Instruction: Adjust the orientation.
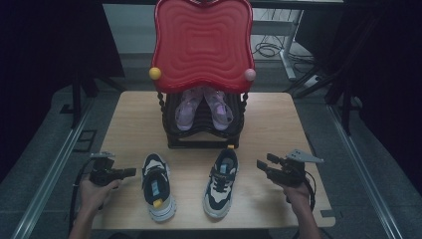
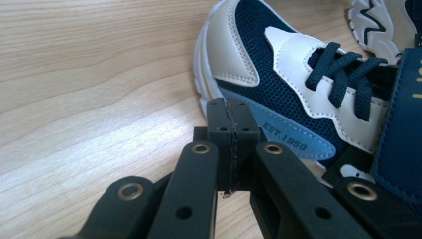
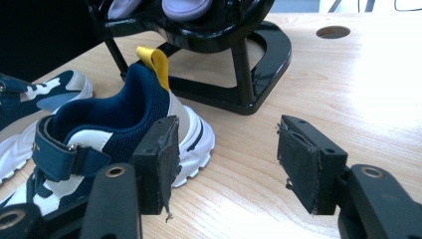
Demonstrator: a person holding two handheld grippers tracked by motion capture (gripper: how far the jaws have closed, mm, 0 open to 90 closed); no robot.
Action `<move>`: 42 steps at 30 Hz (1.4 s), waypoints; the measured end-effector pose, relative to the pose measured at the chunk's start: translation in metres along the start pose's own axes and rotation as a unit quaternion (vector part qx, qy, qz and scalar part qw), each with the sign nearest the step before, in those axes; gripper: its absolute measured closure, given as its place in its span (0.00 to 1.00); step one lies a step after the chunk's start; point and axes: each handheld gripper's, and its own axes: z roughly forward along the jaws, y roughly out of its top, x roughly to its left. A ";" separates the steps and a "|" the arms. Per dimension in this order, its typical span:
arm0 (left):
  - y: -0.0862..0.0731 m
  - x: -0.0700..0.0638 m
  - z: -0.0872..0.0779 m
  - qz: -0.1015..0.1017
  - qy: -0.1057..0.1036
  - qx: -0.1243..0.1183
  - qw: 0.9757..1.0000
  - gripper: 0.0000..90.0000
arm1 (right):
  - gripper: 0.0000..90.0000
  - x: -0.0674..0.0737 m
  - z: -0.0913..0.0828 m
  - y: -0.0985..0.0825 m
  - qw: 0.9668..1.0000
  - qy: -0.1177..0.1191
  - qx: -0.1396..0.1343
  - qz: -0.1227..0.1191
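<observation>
Two navy, white and cream sneakers lie side by side on the wooden table (image 1: 129, 119). The left sneaker (image 1: 158, 186) has its yellow heel tab toward me; the right sneaker (image 1: 221, 181) has its heel toward the rack. My left gripper (image 1: 129, 173) rests just left of the left sneaker, jaws shut with nothing between them. In the left gripper view the gripper (image 2: 233, 124) points at that sneaker's (image 2: 278, 84) side, close to the sole. My right gripper (image 1: 263, 162) stands open to the right of the right sneaker. In the right gripper view that gripper (image 3: 229, 159) is empty beside the sneaker's heel (image 3: 114, 124).
A black shoe rack (image 1: 204, 134) with a red wavy top (image 1: 201, 42) stands at the table's far middle and holds a pair of pink-purple sandals (image 1: 203, 107). Its base (image 3: 234, 74) lies just beyond the right sneaker. A round hole (image 3: 333, 32) marks the tabletop farther off.
</observation>
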 end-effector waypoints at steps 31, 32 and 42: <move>0.032 -0.024 0.055 0.008 -0.047 -0.022 0.999 1.00 | 0.47 0.002 -0.001 0.001 1.000 0.006 0.000 -0.004; 0.031 -0.024 0.055 0.007 -0.048 -0.023 0.999 1.00 | 0.47 0.002 -0.001 0.001 1.000 0.005 0.000 -0.005; 0.023 -0.025 0.036 0.019 -0.007 -0.047 0.999 1.00 | 0.47 0.007 0.001 0.002 1.000 0.006 0.006 -0.020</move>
